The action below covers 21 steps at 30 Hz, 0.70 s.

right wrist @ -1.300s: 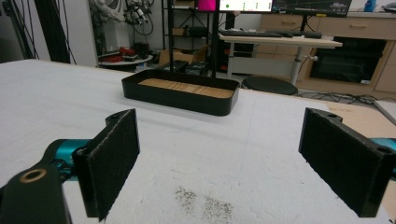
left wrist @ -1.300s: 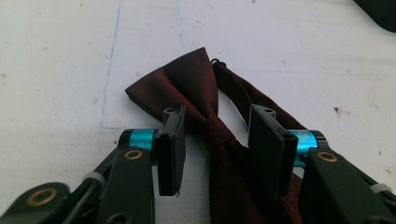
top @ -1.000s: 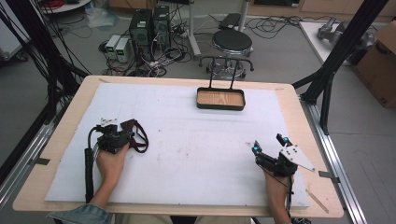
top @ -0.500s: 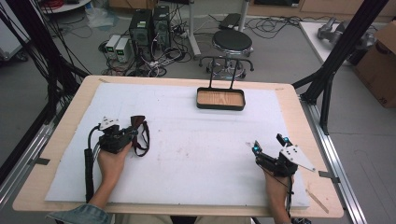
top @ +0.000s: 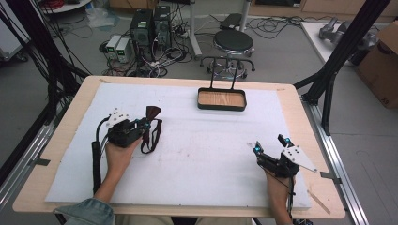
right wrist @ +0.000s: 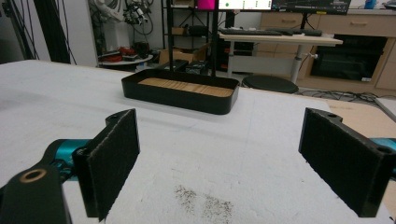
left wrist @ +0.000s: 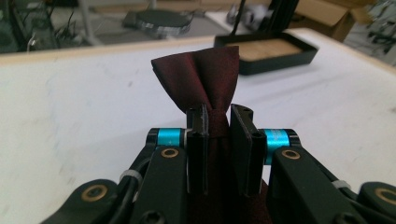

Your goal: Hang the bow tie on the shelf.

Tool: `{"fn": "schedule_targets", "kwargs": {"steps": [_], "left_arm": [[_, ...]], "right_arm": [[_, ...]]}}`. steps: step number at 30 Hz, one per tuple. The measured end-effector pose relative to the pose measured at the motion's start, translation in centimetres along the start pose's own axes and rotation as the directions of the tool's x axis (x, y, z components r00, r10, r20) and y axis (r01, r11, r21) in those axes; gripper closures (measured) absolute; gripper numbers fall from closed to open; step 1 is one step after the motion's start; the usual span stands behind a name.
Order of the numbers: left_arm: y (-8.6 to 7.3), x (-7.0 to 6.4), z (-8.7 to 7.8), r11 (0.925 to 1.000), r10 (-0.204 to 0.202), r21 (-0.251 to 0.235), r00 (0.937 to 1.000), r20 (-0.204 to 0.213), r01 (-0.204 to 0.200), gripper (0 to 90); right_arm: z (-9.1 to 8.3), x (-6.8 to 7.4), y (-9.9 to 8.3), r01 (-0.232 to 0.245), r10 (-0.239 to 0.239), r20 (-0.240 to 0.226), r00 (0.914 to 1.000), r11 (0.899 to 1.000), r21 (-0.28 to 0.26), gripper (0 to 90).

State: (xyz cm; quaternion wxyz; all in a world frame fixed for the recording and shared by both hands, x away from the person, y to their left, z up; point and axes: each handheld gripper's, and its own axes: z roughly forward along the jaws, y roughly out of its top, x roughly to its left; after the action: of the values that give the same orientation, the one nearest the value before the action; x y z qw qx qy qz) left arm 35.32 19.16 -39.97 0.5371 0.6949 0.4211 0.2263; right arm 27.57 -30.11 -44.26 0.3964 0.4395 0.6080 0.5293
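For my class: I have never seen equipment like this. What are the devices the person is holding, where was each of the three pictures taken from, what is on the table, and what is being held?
A person sits at a table and holds a hand-held gripper in each hand, a tool with two black jaws that pinch. There is no robot arm.

The high view looks down from above the table. The other two pictures come from small cameras that ride on the tools and look along their jaws.

The left hand-held gripper has its jaws shut on a dark red bow tie, whose strap hangs in a loop below it in the high view. The right hand-held gripper holds nothing; its jaws stand wide apart.

The table carries a white sheet. Near the far edge stands a shallow black tray with a wooden bottom and nothing in it.
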Motion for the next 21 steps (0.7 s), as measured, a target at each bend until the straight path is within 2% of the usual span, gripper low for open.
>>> {"fn": "schedule_targets", "kwargs": {"steps": [4, 7, 12, 14, 16, 21], "left_arm": [[1.2, -0.5, 1.1, 0.9995, 0.024, -0.022, 0.9982, 0.055, -0.023, 76.7], [2.1, -0.9, 2.2, 0.9985, 0.050, -0.029, 0.9930, 0.107, -0.048, 76.7], [3.3, -1.5, 4.0, 0.9971, 0.076, -0.009, 0.9846, 0.158, -0.075, 76.7], [3.8, -1.9, 4.7, 0.9961, 0.088, -0.007, 0.9821, 0.166, -0.088, 76.7], [4.3, -2.2, 5.3, 0.9955, 0.093, -0.004, 0.9772, 0.191, -0.095, 76.7], [5.4, -3.0, 6.5, 0.9885, 0.148, -0.005, 0.9624, 0.227, -0.151, 76.7]], "right_arm": [[0.0, 0.0, 0.0, -0.008, 0.008, -0.004, 1.0000, 1.000, 0.002, 11.6], [0.0, -0.1, 0.0, -0.010, 0.010, -0.005, 0.9999, 1.000, 0.002, 11.6], [0.0, -0.1, 0.0, -0.012, 0.012, -0.004, 0.9999, 1.000, 0.003, 11.7], [0.0, -0.1, 0.0, -0.013, 0.013, -0.006, 0.9999, 1.000, 0.003, 11.6], [0.1, -0.1, 0.0, -0.010, 0.010, -0.007, 0.9999, 1.000, 0.001, 11.7], [0.1, -0.1, 0.0, -0.011, 0.011, -0.011, 0.9999, 1.000, 0.002, 11.6]]}}
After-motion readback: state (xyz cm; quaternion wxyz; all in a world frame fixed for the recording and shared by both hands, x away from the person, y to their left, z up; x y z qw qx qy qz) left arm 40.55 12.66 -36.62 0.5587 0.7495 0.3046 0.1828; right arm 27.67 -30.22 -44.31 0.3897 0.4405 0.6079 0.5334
